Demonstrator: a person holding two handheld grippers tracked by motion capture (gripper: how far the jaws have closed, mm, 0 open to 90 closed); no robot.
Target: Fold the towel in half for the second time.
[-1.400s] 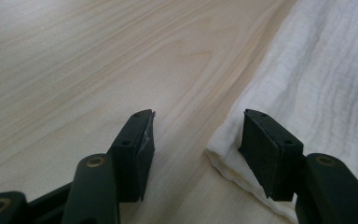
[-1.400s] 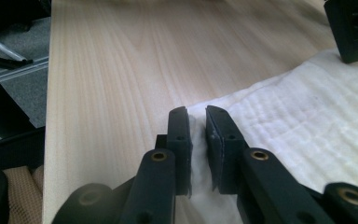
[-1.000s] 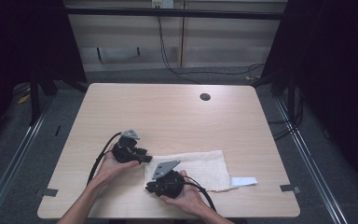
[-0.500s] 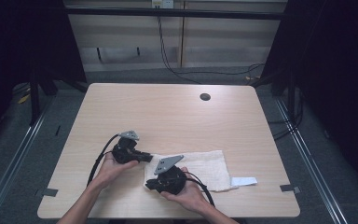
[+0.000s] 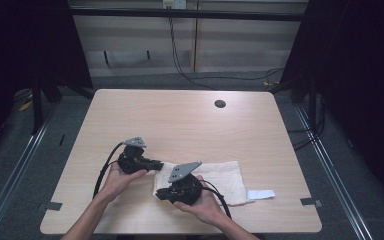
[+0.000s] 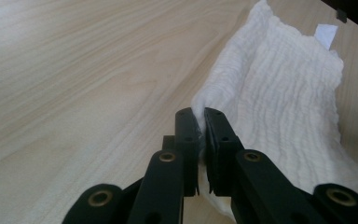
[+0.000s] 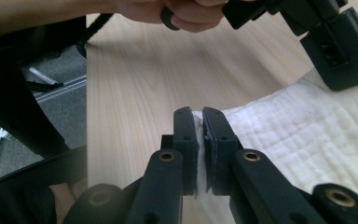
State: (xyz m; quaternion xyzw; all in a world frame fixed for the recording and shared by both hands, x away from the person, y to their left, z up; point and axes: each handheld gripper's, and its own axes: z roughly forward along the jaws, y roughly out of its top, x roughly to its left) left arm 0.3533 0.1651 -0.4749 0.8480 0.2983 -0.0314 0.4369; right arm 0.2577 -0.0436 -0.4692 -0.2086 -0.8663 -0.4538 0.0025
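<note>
We hold the left gripper at lower left of centre in the high view, jaws just closed, pinched on cloth. Our right gripper sits just below it at lower centre, jaws clamped together too. Both forearms enter from the bottom edge.

I see a pale wooden table with a small dark round hole near its far edge; behind it cables trail over grey floor

Left claw clamped on white cloth corner
</note>
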